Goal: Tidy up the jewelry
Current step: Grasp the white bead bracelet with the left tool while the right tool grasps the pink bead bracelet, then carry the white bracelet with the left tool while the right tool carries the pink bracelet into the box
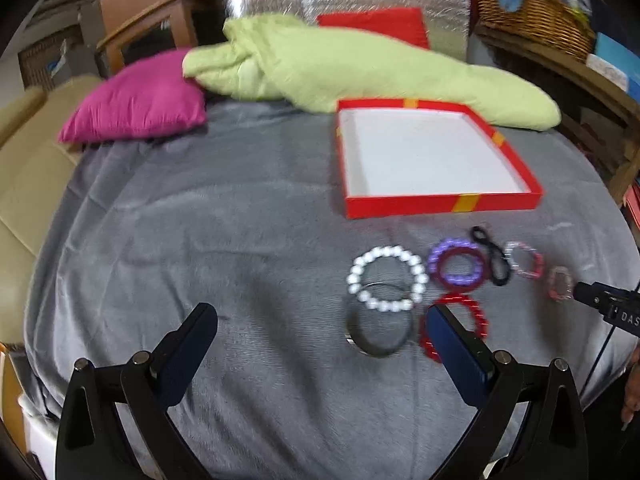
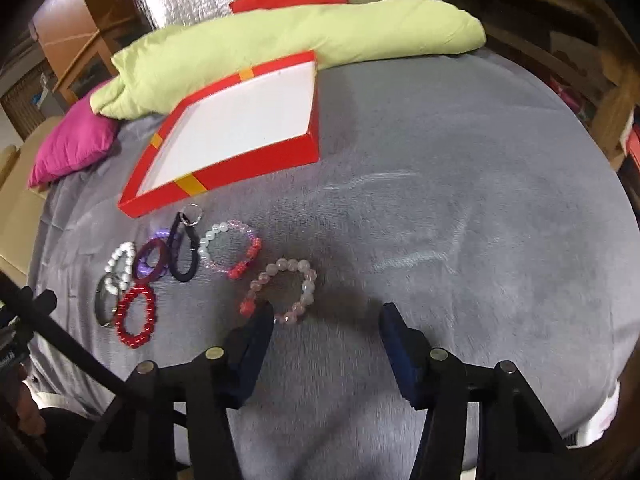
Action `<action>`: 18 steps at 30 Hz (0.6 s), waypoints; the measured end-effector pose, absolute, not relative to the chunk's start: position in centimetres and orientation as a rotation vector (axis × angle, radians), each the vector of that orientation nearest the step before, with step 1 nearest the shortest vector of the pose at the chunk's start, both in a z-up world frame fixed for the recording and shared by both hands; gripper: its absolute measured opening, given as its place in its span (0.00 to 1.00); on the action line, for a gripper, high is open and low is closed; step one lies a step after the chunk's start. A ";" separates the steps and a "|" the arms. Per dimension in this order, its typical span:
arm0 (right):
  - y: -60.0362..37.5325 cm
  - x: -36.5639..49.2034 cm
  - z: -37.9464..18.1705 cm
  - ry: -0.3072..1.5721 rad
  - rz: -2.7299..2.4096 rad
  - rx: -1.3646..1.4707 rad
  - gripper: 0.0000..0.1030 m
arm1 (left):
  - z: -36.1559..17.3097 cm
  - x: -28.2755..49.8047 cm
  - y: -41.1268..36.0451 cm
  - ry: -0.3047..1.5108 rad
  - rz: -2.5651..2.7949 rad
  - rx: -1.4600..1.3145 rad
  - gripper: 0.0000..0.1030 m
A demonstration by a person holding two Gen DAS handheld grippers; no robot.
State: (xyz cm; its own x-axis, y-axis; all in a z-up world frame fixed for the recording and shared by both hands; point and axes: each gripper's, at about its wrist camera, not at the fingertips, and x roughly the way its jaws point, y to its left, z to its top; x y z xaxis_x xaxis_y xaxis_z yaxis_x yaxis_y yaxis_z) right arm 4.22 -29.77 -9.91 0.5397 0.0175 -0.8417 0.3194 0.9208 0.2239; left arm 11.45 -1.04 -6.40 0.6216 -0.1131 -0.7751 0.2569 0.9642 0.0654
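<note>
Bracelets (image 2: 283,291) lie on grey blanket (image 2: 440,184) near wicker basket (image 1: 532,12).

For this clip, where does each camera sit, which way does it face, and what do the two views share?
Left wrist: on the left gripper, facing forward over the grey blanket at the red box and bracelets; own open jaws show, right gripper at the right edge.
Right wrist: on the right gripper, over the pink bead bracelet; own open jaws show, left gripper's arm at the lower left.
Shared: box, bracelets, green pillow, magenta cushion.
</note>
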 end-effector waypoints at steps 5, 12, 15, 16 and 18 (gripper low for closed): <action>-28.9 5.7 -10.9 1.046 -0.212 0.252 0.46 | -7.7 14.5 0.4 0.929 -0.212 0.144 0.98; -27.5 6.0 -10.7 1.010 -0.228 0.161 0.10 | -9.1 18.3 -2.0 1.020 -0.379 0.155 0.69; -27.8 6.0 -10.4 1.002 -0.227 0.183 0.09 | -11.0 19.4 -2.8 1.090 -0.440 0.132 0.48; -28.2 6.1 -10.5 0.998 -0.227 0.194 0.09 | -11.4 19.7 -2.7 1.104 -0.447 0.119 0.41; -28.8 5.8 -10.4 0.989 -0.223 0.223 0.08 | -11.4 19.7 -2.5 1.090 -0.464 0.093 0.39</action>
State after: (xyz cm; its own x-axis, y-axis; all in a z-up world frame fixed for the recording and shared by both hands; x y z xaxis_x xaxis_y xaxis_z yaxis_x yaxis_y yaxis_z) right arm 5.80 -28.83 -10.42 0.5309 -0.0842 -0.8432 0.2858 0.9545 0.0846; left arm 19.69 -2.47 -11.44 0.3770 -0.3168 -0.8703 0.4070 0.9008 -0.1516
